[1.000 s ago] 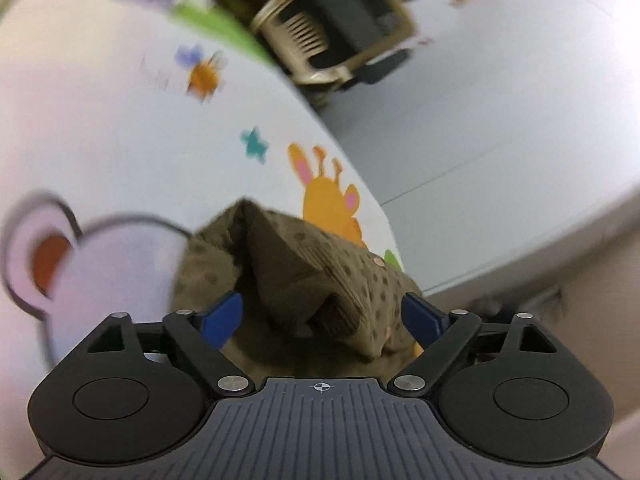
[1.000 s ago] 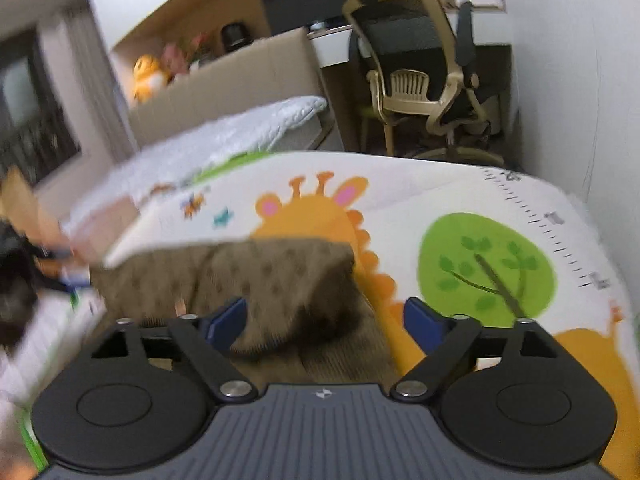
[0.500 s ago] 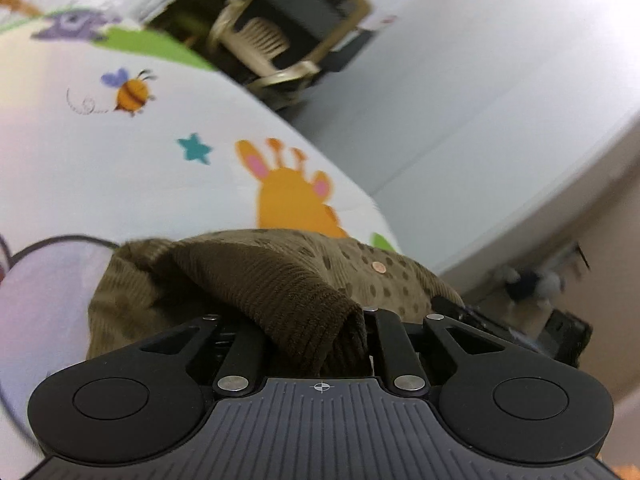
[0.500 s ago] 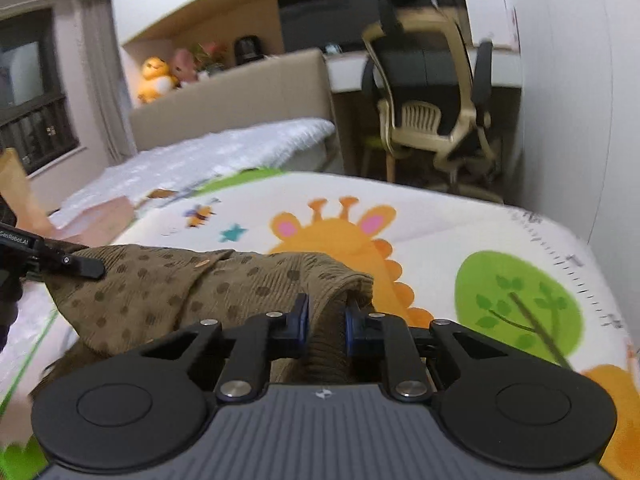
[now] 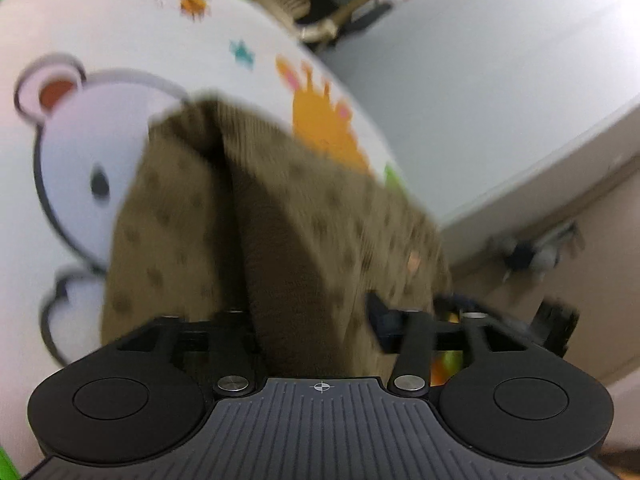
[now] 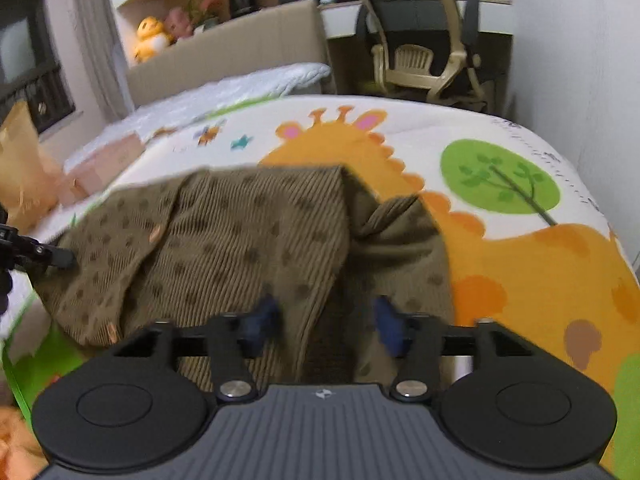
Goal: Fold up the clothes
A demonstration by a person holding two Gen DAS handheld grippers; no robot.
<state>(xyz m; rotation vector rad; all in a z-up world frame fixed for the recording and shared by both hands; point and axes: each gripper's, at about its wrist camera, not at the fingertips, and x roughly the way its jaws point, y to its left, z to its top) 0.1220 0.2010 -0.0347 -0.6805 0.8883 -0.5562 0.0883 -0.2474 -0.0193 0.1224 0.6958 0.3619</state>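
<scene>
An olive-brown dotted corduroy garment (image 6: 224,240) lies folded on the cartoon play mat (image 6: 540,248). In the left wrist view the garment (image 5: 280,240) fills the middle, blurred. My left gripper (image 5: 316,320) has its jaws partly apart with cloth between them; its right blue finger (image 5: 384,316) shows clear of the fabric. My right gripper (image 6: 324,320) is open, its blue pads (image 6: 262,316) either side of the garment's near fold. The left gripper's tip (image 6: 60,258) touches the garment's left edge in the right wrist view.
The mat carries a giraffe (image 6: 332,140), a green tree (image 6: 500,176) and a bear face (image 5: 92,148). An office chair (image 6: 424,48) stands behind the mat by a white wall (image 6: 576,40). A bed (image 6: 224,96) and cardboard boxes (image 6: 100,168) lie to the left.
Both grippers were shut on the garment half a second ago and have now opened. The garment has dropped flatter onto the mat, and both cameras have tilted down.
</scene>
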